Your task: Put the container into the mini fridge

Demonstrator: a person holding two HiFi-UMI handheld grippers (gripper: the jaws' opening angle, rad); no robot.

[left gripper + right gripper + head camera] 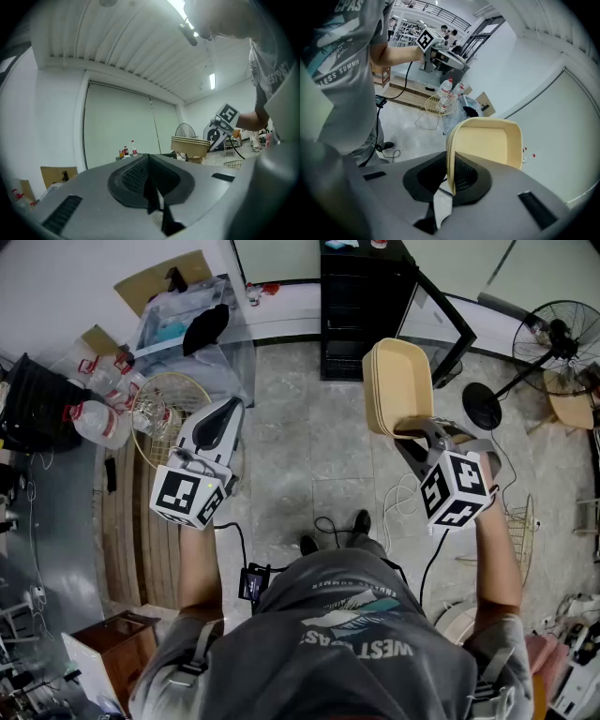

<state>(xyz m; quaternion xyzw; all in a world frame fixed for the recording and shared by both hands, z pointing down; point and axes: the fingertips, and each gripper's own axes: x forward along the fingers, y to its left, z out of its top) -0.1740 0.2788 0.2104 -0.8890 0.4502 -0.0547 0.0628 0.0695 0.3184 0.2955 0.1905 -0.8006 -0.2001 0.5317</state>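
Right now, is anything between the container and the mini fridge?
Nothing visible. The right gripper holds the container just before the mini fridge, whose door looks swung open to the side.

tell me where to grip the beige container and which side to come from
Grip the thin end wall at the rim, one jaw inside and one outside, coming in from the person's side. The beige container is a broad, open tub that looks too wide to span, and the right gripper is shut on that near wall.
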